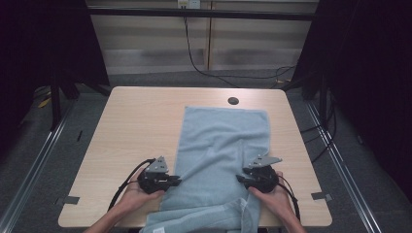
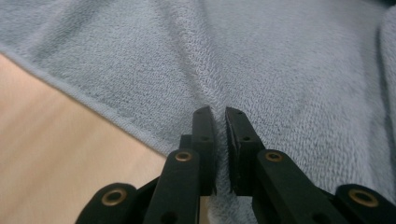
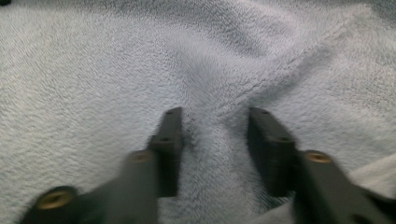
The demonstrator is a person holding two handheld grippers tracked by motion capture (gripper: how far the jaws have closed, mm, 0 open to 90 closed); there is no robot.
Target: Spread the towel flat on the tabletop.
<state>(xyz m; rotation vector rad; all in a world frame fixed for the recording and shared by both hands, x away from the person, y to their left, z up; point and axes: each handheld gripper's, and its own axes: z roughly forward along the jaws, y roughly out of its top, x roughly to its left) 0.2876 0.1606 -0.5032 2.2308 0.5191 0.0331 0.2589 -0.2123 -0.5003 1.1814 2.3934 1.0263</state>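
Observation:
A light blue towel lies lengthwise down the middle of the wooden table, and its near end is rumpled and hangs over the front edge. My left gripper sits at the towel's left hem. In the left gripper view its jaws are pinched nearly together on a raised fold of towel. My right gripper rests on the towel's right part. In the blurred right gripper view its jaws stand apart, tips down on the towel, with a ridge of cloth between them.
A dark round cable hole sits in the table just beyond the towel's far edge. Grey tape marks lie near the front corners. Bare wood shows left and right of the towel. Cables trail on the floor behind the table.

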